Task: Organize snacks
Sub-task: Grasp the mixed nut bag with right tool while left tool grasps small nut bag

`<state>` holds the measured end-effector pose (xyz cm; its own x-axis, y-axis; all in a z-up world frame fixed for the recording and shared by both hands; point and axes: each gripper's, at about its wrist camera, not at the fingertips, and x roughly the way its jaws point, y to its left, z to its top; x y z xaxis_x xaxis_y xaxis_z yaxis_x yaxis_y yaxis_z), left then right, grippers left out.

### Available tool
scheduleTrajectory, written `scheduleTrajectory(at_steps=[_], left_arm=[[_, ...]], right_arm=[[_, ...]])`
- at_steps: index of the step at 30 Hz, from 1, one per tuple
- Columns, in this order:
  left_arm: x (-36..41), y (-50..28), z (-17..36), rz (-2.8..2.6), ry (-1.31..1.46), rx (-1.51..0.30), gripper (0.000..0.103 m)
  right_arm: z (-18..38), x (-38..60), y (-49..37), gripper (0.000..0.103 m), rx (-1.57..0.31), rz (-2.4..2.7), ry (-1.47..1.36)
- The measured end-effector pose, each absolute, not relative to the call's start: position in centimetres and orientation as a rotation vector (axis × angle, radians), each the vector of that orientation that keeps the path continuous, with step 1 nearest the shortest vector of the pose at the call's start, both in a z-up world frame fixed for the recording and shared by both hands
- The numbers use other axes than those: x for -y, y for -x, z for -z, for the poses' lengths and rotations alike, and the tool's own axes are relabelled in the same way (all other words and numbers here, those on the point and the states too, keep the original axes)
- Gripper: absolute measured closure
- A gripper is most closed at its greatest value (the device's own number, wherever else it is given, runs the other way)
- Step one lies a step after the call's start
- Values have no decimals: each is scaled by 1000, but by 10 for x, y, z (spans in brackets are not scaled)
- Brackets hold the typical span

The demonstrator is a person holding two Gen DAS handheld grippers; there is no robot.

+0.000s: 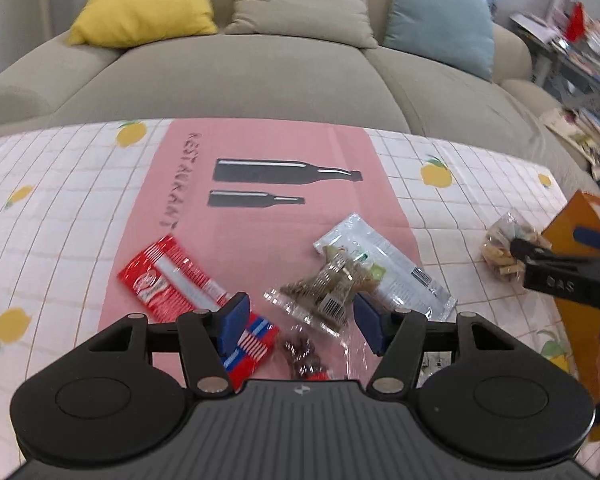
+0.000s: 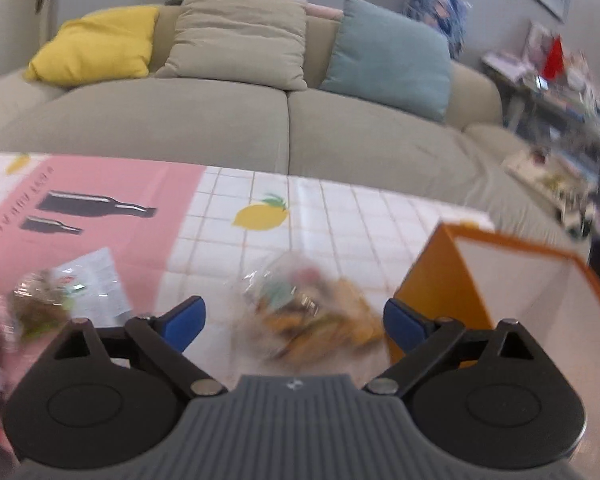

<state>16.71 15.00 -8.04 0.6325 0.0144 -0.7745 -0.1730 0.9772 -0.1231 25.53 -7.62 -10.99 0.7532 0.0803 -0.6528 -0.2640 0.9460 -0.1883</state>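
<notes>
Hovering over the table (image 1: 72, 184), both grippers sit w/ jaws spread and nothing pinched. Left gripper (image 1: 300, 320) hangs above the pink runner (image 1: 260, 140), its blue pads (image 1: 236, 316) either side of a clear bag of brownish-green snacks (image 1: 332, 284); pads not pressing on it. That bag overlaps a white-and-green packet (image 1: 384, 256) lying diagonally just behind it. Left of those, a red-and-white wrapper (image 1: 172, 276) lies flat on the runner, near end tucked under the left finger. Another crinkly clear pack w/ dark contents (image 1: 304, 356) sits right below the gripper, partly hidden.

Right gripper (image 2: 294, 322) is further right, over the white lemon-print cloth (image 2: 340, 216). Jaws wide apart, framing a clear bag of tan biscuit-like pieces (image 2: 312, 312) – blurred, so exact contents can't be told, but the fingers (image 2: 184, 320) are apart from it. Just beside that bag on the right stands an orange box (image 2: 432, 280) w/ white inside, open at top. From the left wrist view the right gripper's tip is seen at the bag, next to the box.

Beige sofa (image 1: 240, 76) behind table w/ yellow, beige and teal cushions.
</notes>
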Motion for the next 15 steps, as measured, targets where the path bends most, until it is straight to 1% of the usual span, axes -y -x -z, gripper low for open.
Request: scheduleTrajectory(at_steps=[6, 12, 14, 15], left_arm=[[-130, -191, 93, -15, 50, -893, 33], [-120, -210, 109, 19, -40, -910, 33], [-116, -215, 114, 34, -63, -926, 33], [-114, -215, 116, 33, -85, -928, 33]], right_arm=[[128, 70, -280, 9, -681, -231, 419], [141, 68, -287, 11, -696, -246, 452], [143, 67, -287, 15, -698, -254, 448], [144, 67, -287, 19, -704, -261, 447]])
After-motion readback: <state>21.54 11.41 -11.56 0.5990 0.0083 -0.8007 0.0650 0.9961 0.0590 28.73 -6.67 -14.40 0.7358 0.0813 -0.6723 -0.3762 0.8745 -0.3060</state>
